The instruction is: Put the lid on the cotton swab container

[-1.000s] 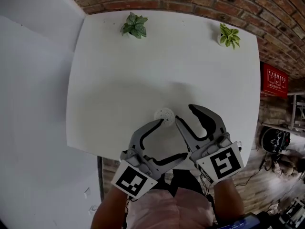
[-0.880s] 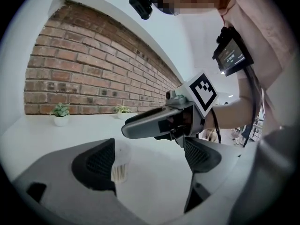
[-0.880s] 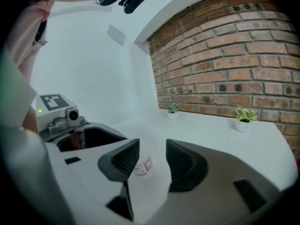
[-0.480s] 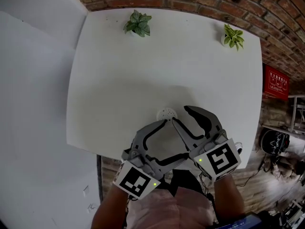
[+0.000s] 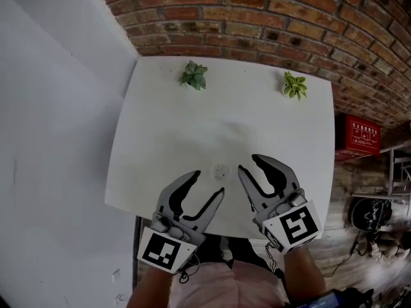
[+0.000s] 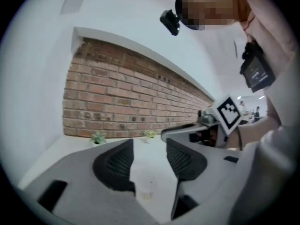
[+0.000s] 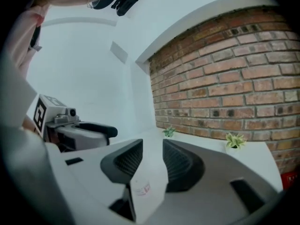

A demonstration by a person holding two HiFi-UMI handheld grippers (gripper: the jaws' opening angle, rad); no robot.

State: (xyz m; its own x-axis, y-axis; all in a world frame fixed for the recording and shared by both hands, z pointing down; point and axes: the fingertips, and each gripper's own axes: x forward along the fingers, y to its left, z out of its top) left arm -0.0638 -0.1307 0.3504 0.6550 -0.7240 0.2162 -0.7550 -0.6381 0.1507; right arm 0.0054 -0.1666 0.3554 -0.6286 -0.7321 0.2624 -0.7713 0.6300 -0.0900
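The cotton swab container [image 5: 221,171], small, round and pale, stands on the white table [image 5: 167,140] near its front edge. I cannot tell whether a lid sits on it. My left gripper [image 5: 207,183] hangs just before it, jaws closing with nothing between the pads. My right gripper [image 5: 249,163] hangs to its right, jaws also closing and empty. In the left gripper view the container [image 6: 143,192] shows low in the gap of that gripper [image 6: 150,162]. The right gripper view shows the container [image 7: 144,189] with red print below the gripper [image 7: 152,162].
Two small potted plants [image 5: 193,76] [image 5: 294,85] stand at the table's far edge against a brick wall [image 5: 257,18]. A red sign [image 5: 357,135] lies right of the table. A white wall runs along the left side.
Both grippers have drawn back from the container toward the person. The left fingertip no longer reaches the container. Both pairs of jaws have narrowed, and the head view takes in more of the room.
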